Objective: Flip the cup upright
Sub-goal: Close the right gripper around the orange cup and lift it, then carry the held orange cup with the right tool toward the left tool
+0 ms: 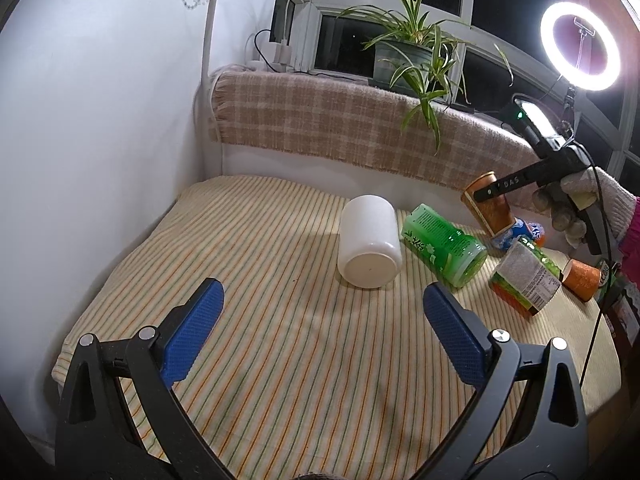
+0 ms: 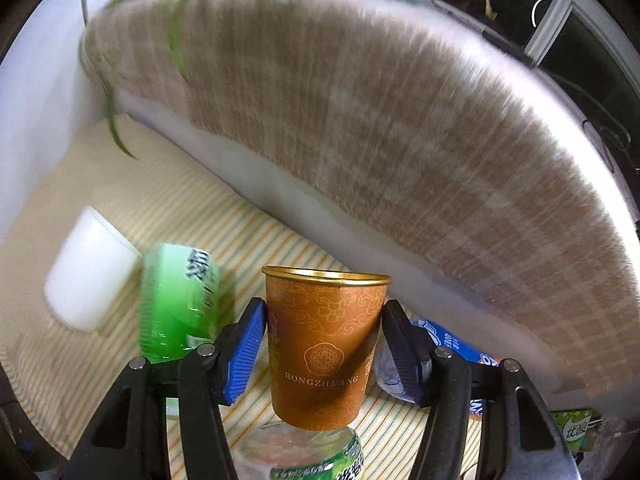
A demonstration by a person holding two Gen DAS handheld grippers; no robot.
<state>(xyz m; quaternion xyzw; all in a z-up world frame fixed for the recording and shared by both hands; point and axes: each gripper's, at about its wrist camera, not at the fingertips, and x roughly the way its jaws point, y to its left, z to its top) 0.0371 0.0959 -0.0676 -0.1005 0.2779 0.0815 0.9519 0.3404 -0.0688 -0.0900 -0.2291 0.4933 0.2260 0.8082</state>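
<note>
My right gripper (image 2: 324,344) is shut on an orange paper cup (image 2: 324,356) with a gold rim, holding it above the striped cloth with its mouth toward the top of that view. In the left wrist view the same cup (image 1: 486,208) hangs tilted in the right gripper (image 1: 486,194) at the far right. A white cup (image 1: 369,247) lies on its side in the middle of the cloth, bottom toward me. My left gripper (image 1: 322,308) is open and empty, just short of the white cup.
A green bottle (image 1: 444,245) lies right of the white cup. Another green bottle (image 1: 524,276), a small orange cup (image 1: 582,279) and a blue can (image 1: 516,232) lie at the right. A plaid-covered ledge (image 1: 340,120) with a plant (image 1: 412,56) bounds the back. A white wall (image 1: 100,120) stands left.
</note>
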